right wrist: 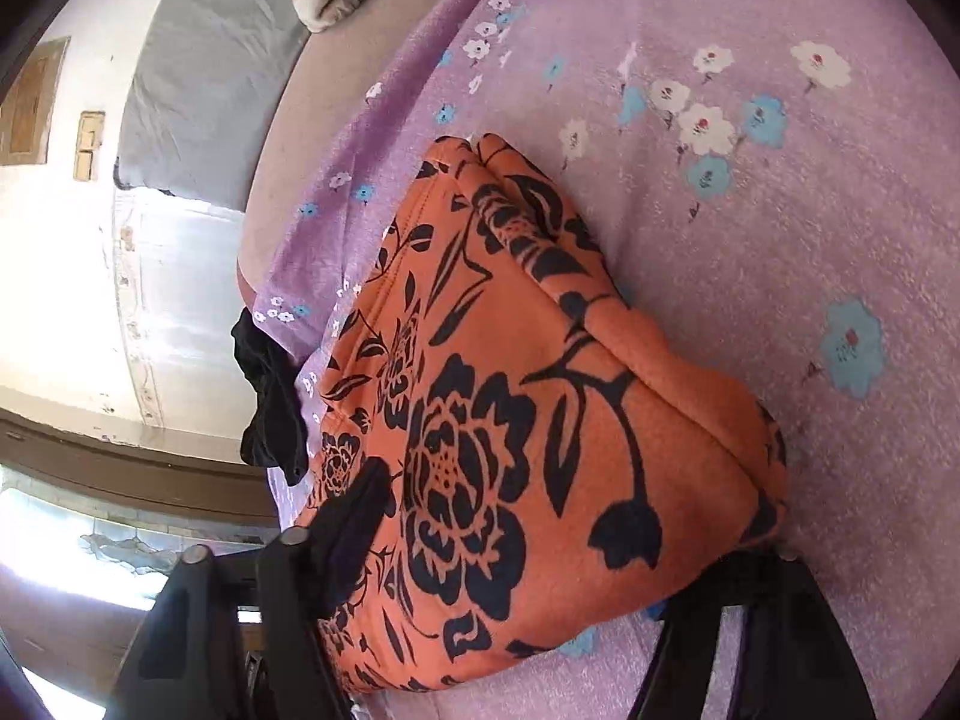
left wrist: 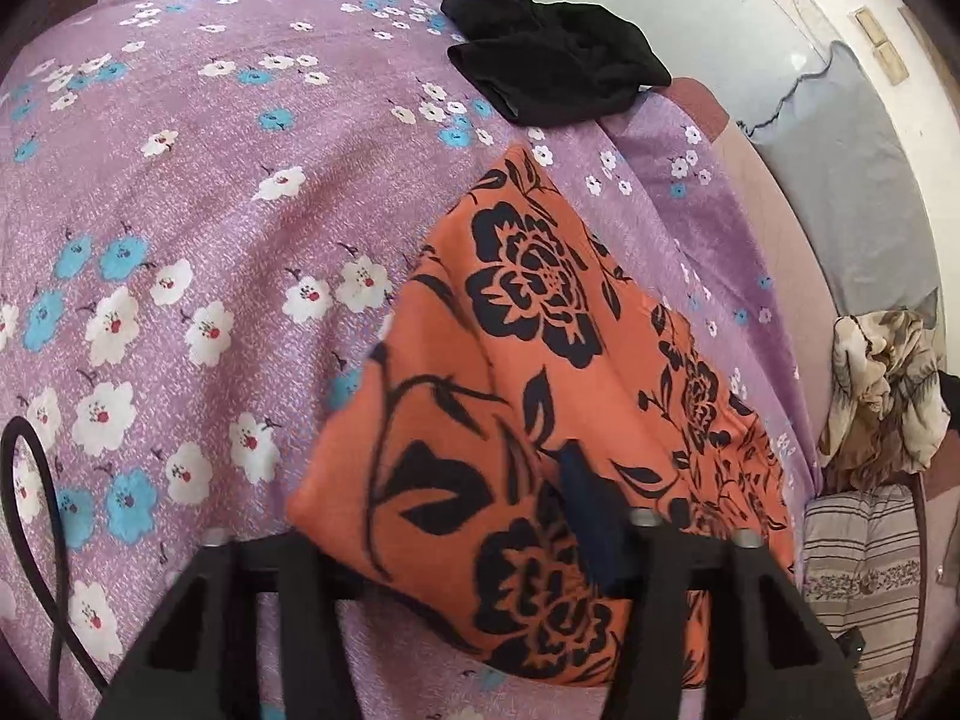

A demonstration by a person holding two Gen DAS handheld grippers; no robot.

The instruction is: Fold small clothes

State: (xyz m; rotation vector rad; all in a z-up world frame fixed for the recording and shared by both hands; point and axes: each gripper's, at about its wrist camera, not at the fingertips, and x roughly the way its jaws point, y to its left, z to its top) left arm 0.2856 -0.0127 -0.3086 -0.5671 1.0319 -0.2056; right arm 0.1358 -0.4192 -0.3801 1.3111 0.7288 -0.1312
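While the orange floral garment lay part-folded on the bed, both the left gripper and right gripper stood wide around it; pinching an edge seemed next.

The left gripper has its jaws spread wide, one finger lying on cloth. The right gripper is likewise spread, cloth between its fingers.

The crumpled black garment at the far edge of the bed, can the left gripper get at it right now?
Probably not yet: the left gripper is occupied with the orange black-flowered cloth. Nothing blocks the crumpled black garment itself.
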